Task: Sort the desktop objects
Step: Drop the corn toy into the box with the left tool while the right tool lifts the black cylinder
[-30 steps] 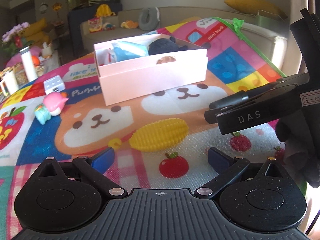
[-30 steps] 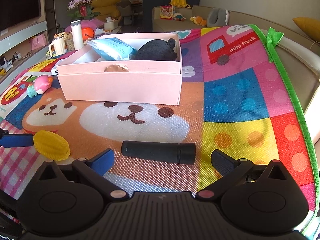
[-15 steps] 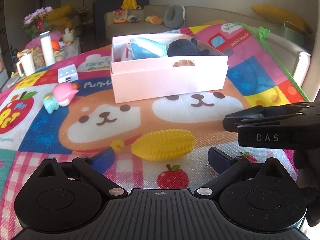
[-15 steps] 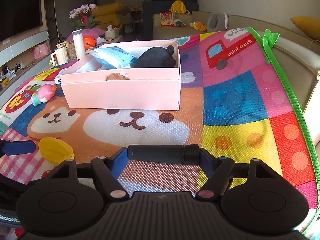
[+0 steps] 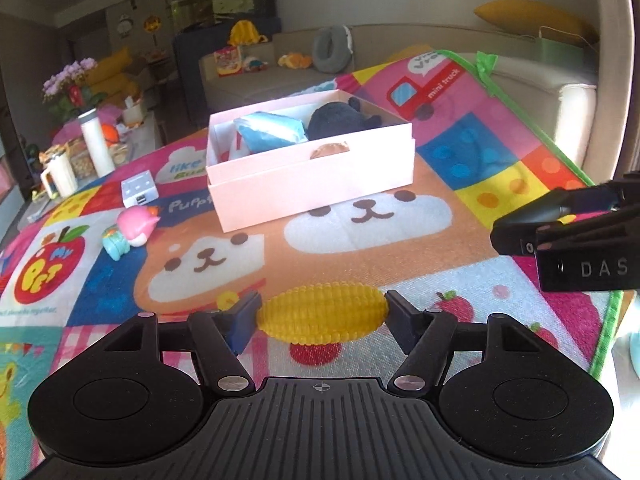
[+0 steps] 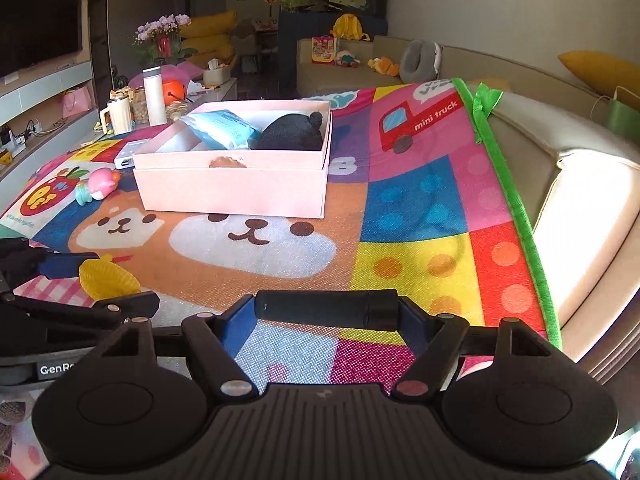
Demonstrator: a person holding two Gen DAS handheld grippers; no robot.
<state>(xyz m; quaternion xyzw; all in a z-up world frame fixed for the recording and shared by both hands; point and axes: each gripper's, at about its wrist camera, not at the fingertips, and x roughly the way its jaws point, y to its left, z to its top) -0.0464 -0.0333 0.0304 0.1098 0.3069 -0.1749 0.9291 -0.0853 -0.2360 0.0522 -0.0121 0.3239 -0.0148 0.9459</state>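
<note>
Mat (image 5: 472, 160): colourful, under everything.
Pink toy (image 5: 134, 229): far left, lying on mat.
Left gripper (image 5: 321, 316): fingers clamped on corn (image 5: 322, 315), lengthwise, near edge.
Box (image 5: 312, 176): pink, open, far centre; holds blue packet (image 5: 272, 133) and black plush (image 5: 336, 121).
Right gripper (image 6: 327, 311): fingers clamped on black cylinder (image 6: 326, 305), right of corn.

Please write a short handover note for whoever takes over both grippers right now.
Left gripper: shut on the yellow corn toy, gripped end to end.
Right gripper: shut on the black cylinder, gripped end to end.
Pink box: open, further back on the play mat; it already holds a blue packet and a black plush.
Left to do: put both held items in the box, probably; the pink toy and the white block still lie on the mat to its left.
</note>
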